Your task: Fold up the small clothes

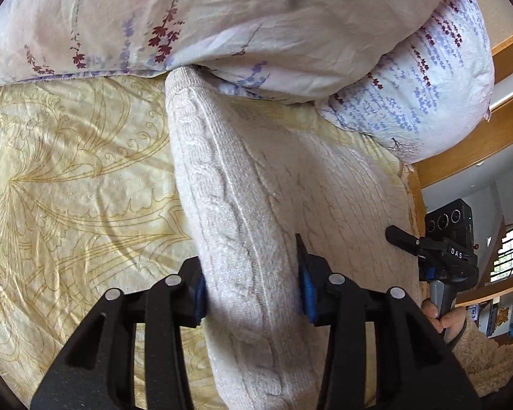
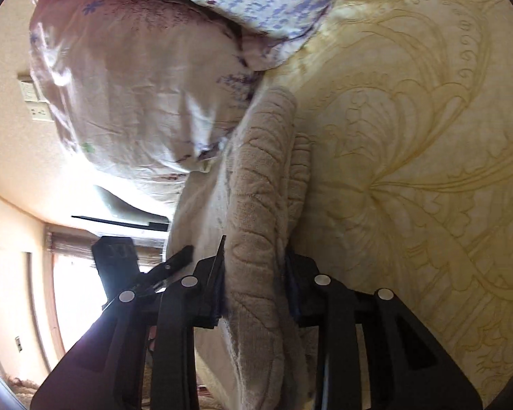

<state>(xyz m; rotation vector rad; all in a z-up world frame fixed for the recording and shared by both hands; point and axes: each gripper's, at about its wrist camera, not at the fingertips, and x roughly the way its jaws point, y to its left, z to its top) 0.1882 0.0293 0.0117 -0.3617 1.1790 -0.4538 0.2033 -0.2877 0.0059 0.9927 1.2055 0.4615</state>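
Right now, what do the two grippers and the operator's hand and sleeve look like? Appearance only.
Left gripper: matte black angular linkage arms, round silver pivot pins, blue pads on the finger faces. Right gripper: same black frame and silver pins, its pads dark in shadow. Seen from the left wrist view, it carries a black camera block with round lenses, white "DAS" lettering and a grey handle. The hand is bare, with a fuzzy beige sleeve. No cables visible.

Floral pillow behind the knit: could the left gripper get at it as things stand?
Probably not yet. The left gripper is shut on the cream knit garment, which stretches between it and the floral pillow; it would have to release first.
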